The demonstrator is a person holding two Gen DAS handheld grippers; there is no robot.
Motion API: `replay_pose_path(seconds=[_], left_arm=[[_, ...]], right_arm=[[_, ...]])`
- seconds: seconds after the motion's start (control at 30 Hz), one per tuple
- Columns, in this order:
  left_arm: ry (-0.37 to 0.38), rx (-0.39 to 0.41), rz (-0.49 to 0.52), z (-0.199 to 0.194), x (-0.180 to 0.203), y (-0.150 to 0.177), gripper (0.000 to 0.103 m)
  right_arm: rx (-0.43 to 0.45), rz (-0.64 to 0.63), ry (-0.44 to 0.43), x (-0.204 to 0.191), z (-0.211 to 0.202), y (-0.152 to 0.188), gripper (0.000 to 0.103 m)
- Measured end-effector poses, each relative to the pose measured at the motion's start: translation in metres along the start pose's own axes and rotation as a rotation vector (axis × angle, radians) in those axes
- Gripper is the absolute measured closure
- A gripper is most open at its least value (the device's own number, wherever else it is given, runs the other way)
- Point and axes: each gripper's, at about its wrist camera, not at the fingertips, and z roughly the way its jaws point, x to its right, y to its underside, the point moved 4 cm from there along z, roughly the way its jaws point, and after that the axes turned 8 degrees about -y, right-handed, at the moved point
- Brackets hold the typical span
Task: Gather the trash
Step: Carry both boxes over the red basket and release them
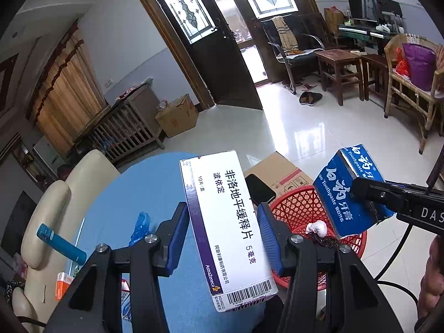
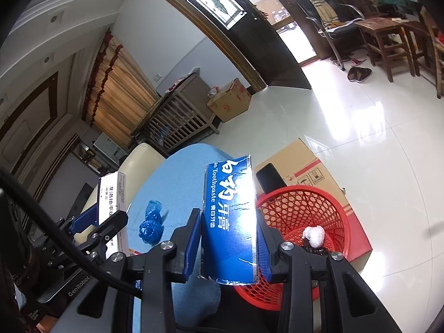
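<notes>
My left gripper (image 1: 222, 238) is shut on a white medicine box (image 1: 226, 222) with purple stripe, held above the blue table (image 1: 133, 194); the box also shows in the right wrist view (image 2: 111, 194). My right gripper (image 2: 229, 238) is shut on a blue toothpaste box (image 2: 230, 222), held over the rim of the red mesh basket (image 2: 305, 208). In the left wrist view the toothpaste box (image 1: 347, 194) hangs above the basket (image 1: 297, 208). A white wad (image 2: 313, 234) lies inside the basket. Crumpled blue plastic (image 2: 151, 222) lies on the table.
A teal lighter (image 1: 61, 244) and an orange packet (image 1: 62, 284) lie at the table's left. A black phone (image 1: 259, 188) rests on a flat cardboard box (image 1: 288, 174) beside the basket. A cream chair (image 1: 55, 194) stands behind the table. Wooden stools (image 1: 338, 66) stand far right.
</notes>
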Motion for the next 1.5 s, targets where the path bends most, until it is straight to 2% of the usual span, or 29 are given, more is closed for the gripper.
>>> replay_pose_path(seconds=[0.47, 0.9, 0.93, 1.0, 1.03, 1.07, 1.13, 1.17, 1.3, 1.5], left_arm=[[0.025, -0.033, 0.058, 0.016, 0.032, -0.005, 0.051], [0.084, -0.109, 0.096, 0.052, 0.064, 0.002, 0.048], [0.088, -0.11, 0.102, 0.053, 0.066, 0.003, 0.047], [0.096, -0.107, 0.111, 0.052, 0.068, 0.005, 0.037], [0.096, -0.104, 0.111, 0.052, 0.069, 0.005, 0.037], [0.098, -0.101, 0.112, 0.051, 0.069, 0.005, 0.036], [0.111, -0.098, 0.115, 0.049, 0.068, 0.005, 0.036], [0.107, -0.095, 0.113, 0.049, 0.066, 0.005, 0.036], [0.097, -0.094, 0.089, 0.047, 0.049, 0.007, 0.036], [0.065, -0.142, 0.015, 0.048, 0.009, 0.025, 0.036]], right_arm=[[0.003, 0.048, 0.032, 0.021, -0.012, -0.001, 0.064], [-0.008, 0.146, 0.115, 0.056, -0.017, 0.002, 0.062], [-0.014, 0.155, 0.124, 0.06, -0.015, 0.003, 0.062], [-0.026, 0.177, 0.131, 0.064, -0.013, 0.005, 0.062], [-0.034, 0.187, 0.128, 0.066, -0.011, 0.006, 0.062], [-0.04, 0.193, 0.126, 0.067, -0.01, 0.007, 0.06], [-0.047, 0.2, 0.125, 0.068, -0.007, 0.007, 0.045], [-0.046, 0.202, 0.12, 0.067, -0.006, 0.007, 0.042], [-0.048, 0.182, 0.119, 0.059, -0.004, 0.006, 0.042], [-0.055, 0.161, 0.122, 0.048, -0.001, 0.005, 0.042]])
